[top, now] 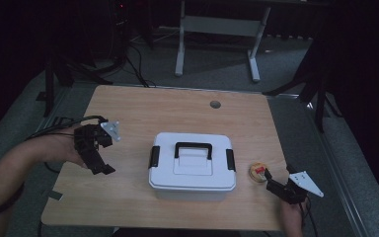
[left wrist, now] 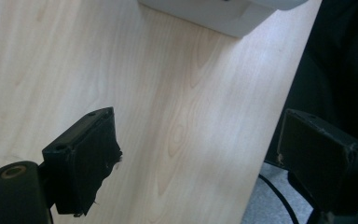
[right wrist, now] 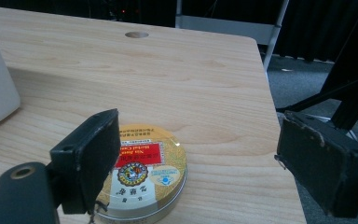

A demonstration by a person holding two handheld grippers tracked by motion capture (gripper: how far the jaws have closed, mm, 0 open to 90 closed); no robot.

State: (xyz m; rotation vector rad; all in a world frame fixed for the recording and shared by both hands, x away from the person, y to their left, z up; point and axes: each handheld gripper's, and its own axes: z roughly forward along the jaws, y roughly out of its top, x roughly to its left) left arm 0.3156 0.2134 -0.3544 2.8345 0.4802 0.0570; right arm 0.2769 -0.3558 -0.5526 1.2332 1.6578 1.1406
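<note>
Tin (right wrist: 144, 175): round, flat, gold rim, red label on the lid. Lies flat on the table (top: 177, 106) near the right edge, just right of the white box (top: 192, 168). In the high view the tin (top: 258, 172) sits close to the box's right latch side but apart from it.

Right gripper (top: 272, 181): jaws spread wide, nothing between them. It sits low, just behind the tin on the person's side. In the right gripper view the left jaw overlaps the tin's left edge; contact there can't be made out. The right jaw stands out past the table's right edge. Right gripper (right wrist: 200, 158) not holding anything.

Box: white plastic, lid on, black handle (top: 193, 147) folded flat on top, black latches on both short sides. Middle of the table.

Left gripper (top: 98, 160): well left of the box, held above the table by the hand (top: 61, 148), jaws pointing down and toward the box. In the left gripper view the left gripper (left wrist: 200, 158) is wide open over bare wood near the table's front edge, with a corner of the box (left wrist: 228, 14) at top.

Cable hole (top: 215, 104) at the far side of the table.
</note>
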